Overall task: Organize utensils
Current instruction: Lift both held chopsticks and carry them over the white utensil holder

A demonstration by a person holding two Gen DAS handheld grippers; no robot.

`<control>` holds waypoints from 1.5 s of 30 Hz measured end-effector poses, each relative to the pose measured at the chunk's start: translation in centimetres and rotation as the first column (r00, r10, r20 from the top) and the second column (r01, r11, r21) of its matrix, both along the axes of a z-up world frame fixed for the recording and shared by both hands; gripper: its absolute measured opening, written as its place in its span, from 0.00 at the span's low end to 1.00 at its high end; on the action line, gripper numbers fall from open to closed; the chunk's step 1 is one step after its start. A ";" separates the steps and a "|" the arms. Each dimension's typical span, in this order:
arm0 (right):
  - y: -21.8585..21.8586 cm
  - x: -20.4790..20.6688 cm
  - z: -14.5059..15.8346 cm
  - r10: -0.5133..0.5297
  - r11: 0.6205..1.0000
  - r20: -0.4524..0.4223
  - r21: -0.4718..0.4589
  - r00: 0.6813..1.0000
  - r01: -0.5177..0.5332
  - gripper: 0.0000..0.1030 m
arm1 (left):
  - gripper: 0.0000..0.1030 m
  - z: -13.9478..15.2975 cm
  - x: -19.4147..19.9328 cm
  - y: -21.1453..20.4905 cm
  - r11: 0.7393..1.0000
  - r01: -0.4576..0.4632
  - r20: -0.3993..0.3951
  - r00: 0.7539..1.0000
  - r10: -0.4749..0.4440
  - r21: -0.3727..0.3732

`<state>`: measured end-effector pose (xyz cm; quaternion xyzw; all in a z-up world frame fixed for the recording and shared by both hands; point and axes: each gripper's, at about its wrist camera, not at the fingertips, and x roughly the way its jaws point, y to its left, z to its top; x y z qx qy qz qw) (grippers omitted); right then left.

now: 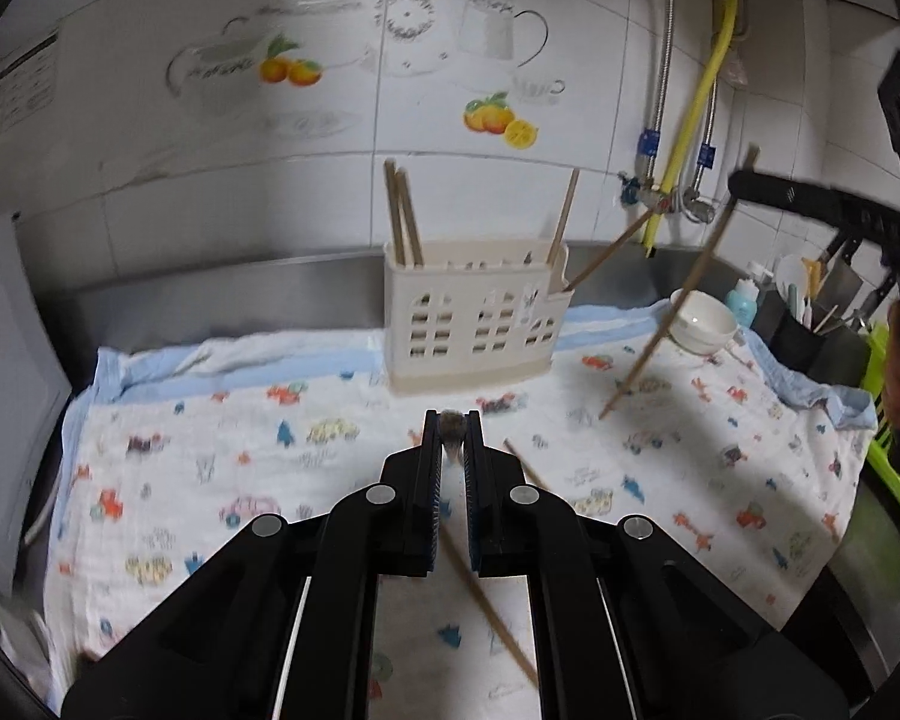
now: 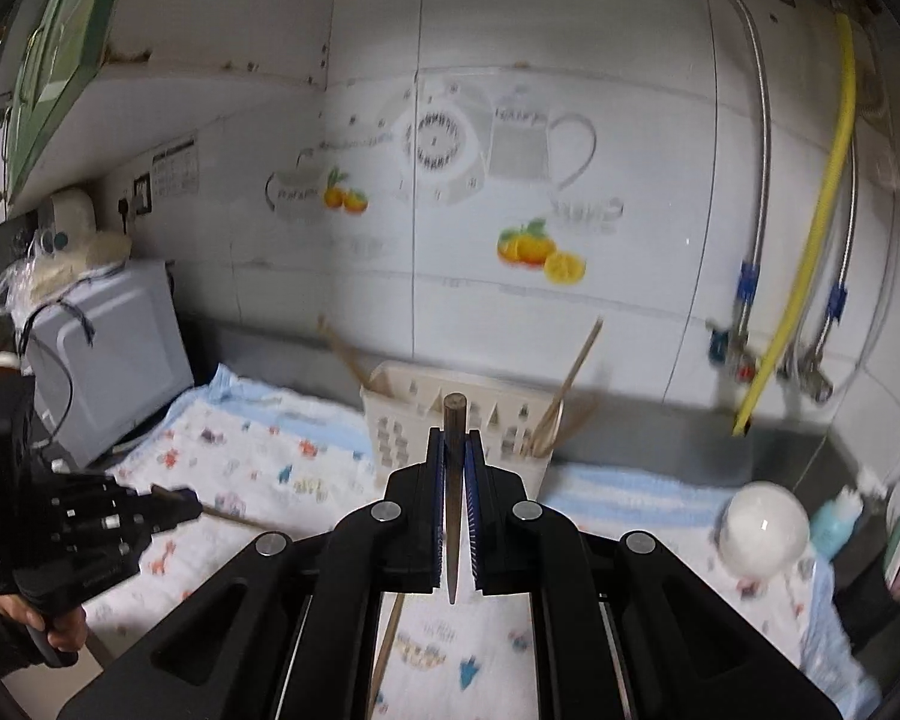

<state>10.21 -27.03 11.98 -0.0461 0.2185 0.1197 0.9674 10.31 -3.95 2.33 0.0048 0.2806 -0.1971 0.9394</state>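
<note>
Wooden chopstick (image 2: 452, 516) pinched in right hand-held gripper (image 2: 455, 441), another chopstick (image 1: 452, 429) in left hand-held gripper (image 1: 452, 420), no legible writing.

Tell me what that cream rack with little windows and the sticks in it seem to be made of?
The cream slotted utensil holder looks like moulded matte plastic: smooth walls, cut-out openings. The thin brown chopsticks look like wood or bamboo: dull tan, unpolished.

Left claw (image 1: 453, 420) and right claw (image 2: 455, 435) both clamped, raised.
</note>
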 end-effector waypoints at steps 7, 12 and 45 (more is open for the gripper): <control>-1.3 3.9 5.2 -0.053 0.998 0.091 0.025 0.994 0.051 0.06 | 0.06 3.8 2.2 -1.3 0.999 0.034 0.053 0.998 -0.034 0.003; -2.4 8.0 6.1 -0.101 0.993 0.094 0.068 0.990 0.095 0.06 | 0.06 6.5 3.7 -2.5 0.999 0.050 0.095 0.994 -0.049 -0.006; -2.7 14.8 -1.1 -0.115 0.992 -0.049 0.051 0.992 0.118 0.11 | 0.06 10.3 16.4 -6.3 0.995 -0.093 0.223 0.970 0.098 -0.034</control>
